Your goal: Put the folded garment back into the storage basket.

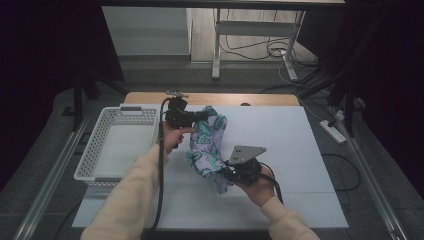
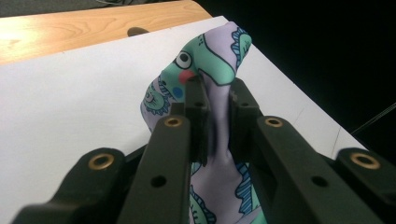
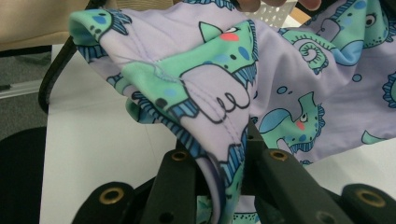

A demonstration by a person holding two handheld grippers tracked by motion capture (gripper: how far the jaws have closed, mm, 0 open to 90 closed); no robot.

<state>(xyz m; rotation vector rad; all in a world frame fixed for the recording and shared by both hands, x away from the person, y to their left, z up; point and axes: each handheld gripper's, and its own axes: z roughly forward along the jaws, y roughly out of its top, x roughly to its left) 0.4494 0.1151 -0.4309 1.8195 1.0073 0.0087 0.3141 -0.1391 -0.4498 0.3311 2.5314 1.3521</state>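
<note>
cloth (image 1: 207, 145) with a pale purple ground and green cartoon dinosaurs hung stretched between the two grippers above the white table top (image 1: 280, 135), clear of the surface through most of its length. left gripper (image 1: 200, 116) held the upper end of it near the far side of the table; in the left gripper view its black jaws were pressed together on a bunched fold of the fabric (image 2: 217, 70), which rose above the fingertips and ran down between them toward the camera. right gripper (image 1: 225, 172), with a grey three-cornered plate on top, held the lower end nearer the person; in the right gripper view its jaws were likewise clamped on a gathered edge of the cloth (image 3: 219, 107), with stitched seams visible on the fold and the rest of the fabric spreading off to the right. person's left hand (image 1: 172, 137) and right hand (image 1: 257, 187) came in from the bottom edge in pale sleeves, a black cable trailing from each gripper. white plastic basket (image 1: 120, 145) with a perforated wall stood at the left edge of the table, just beside the left hand and apart from the cloth. strip of bare wood (image 1: 260, 99) showed along the far edge of the table.
</note>
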